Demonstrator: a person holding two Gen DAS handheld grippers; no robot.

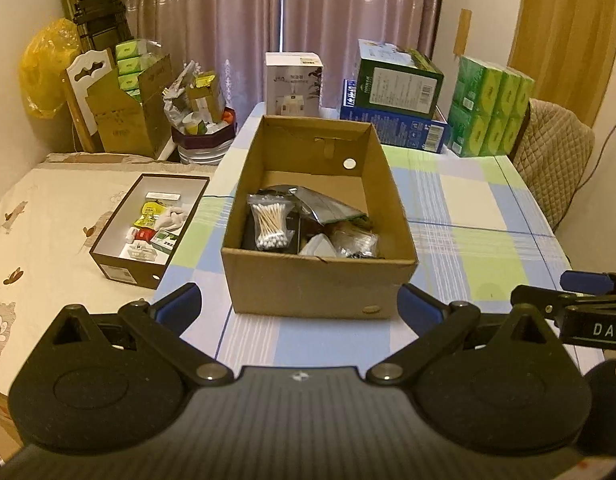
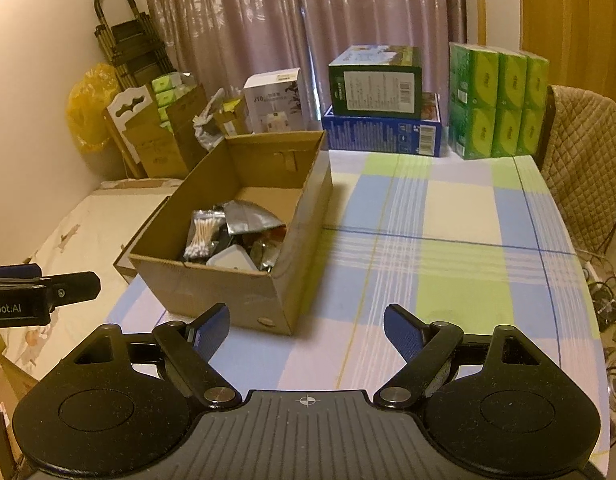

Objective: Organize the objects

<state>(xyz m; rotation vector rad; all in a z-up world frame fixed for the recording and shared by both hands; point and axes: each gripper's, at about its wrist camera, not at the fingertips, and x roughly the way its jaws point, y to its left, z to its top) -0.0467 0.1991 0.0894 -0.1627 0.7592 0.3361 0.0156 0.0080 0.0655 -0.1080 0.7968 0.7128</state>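
A dim, warm-lit room, seen from two hand-held grippers above a table [image 1: 460, 208] covered in a checked cloth of blue, pale green, cream and lilac. Near the table's left edge, an open brown cardboard box [image 1: 320, 280], upright, flaps gone or folded in. Inside, toward the near end: a clear packet of cotton swabs [image 1: 267, 220], a crumpled silver foil pouch [image 1: 324, 208], a white triangular item [image 1: 318, 246] and a small clear bag of dark bits [image 1: 354, 242]; far end of the box bare. Left gripper [image 1: 297, 308] low in front of the box, blue-padded fingers spread wide and holding nothing, the box's near wall framed between them. Right gripper [image 2: 308, 328] likewise splayed and empty, over bare cloth just right of the box's near corner.

Left of the table, a lower surface under a cream cloth printed with small brown figures [image 1: 47, 220], and on it a dark shoebox with white lining [image 1: 123, 270], holding yellow, red, green and white packets. Along the table's far edge: a white product carton [image 1: 293, 84], a green box stacked on a blue box [image 1: 396, 80], and a wrapped block of green tissue packs [image 1: 492, 112]. Behind, full-length mauve curtains [image 1: 267, 12]; in the left corner a folded dark stepladder [image 1: 95, 12], a yellow plastic bag [image 1: 47, 64], an open carton of green packs [image 1: 131, 112] and a full round bin [image 1: 203, 128]. At right, a chair under a quilted beige cover [image 1: 556, 152] and a wooden door [image 1: 568, 32].
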